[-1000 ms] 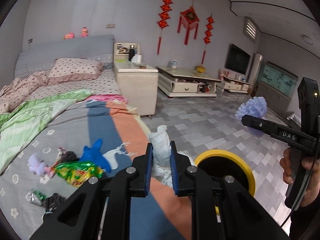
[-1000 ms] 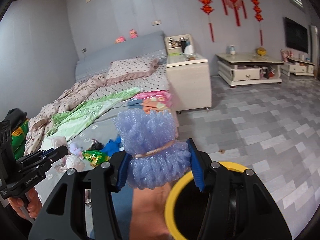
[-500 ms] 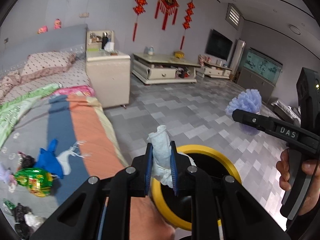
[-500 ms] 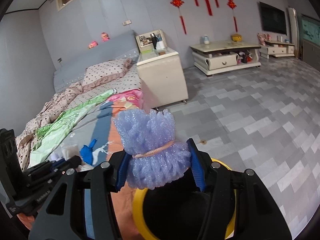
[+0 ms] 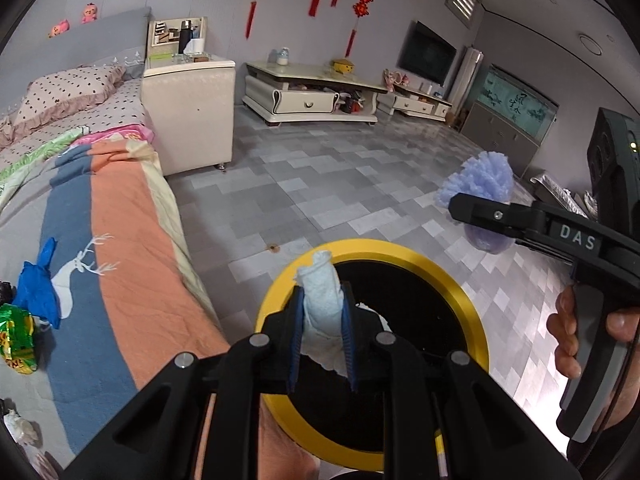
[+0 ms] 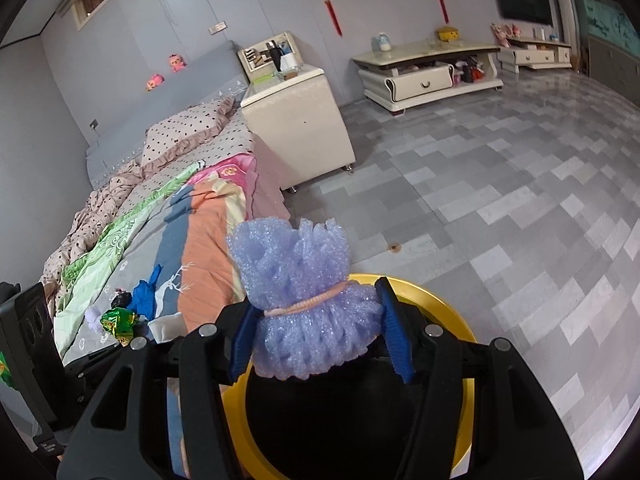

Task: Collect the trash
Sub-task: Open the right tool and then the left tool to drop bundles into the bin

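Note:
My left gripper [image 5: 322, 316] is shut on a crumpled white tissue [image 5: 320, 296] and holds it over the yellow-rimmed black bin [image 5: 460, 300]. My right gripper [image 6: 318, 332] is shut on a purple foam net [image 6: 304, 288] tied with a pink band, above the same bin [image 6: 456, 316]. The foam net also shows in the left wrist view [image 5: 480, 180], to the right of the bin. More trash lies on the bed: a green wrapper [image 5: 16, 336] and a blue scrap [image 5: 38, 284].
The bed [image 5: 120, 240] with an orange and blue sheet lies left of the bin. A cream nightstand [image 5: 188, 112] and a low TV cabinet [image 5: 312, 96] stand behind. Grey tiled floor [image 5: 320, 184] spreads to the right.
Both grippers have swung from over the bed to above the yellow-rimmed bin, each still holding its piece of trash.

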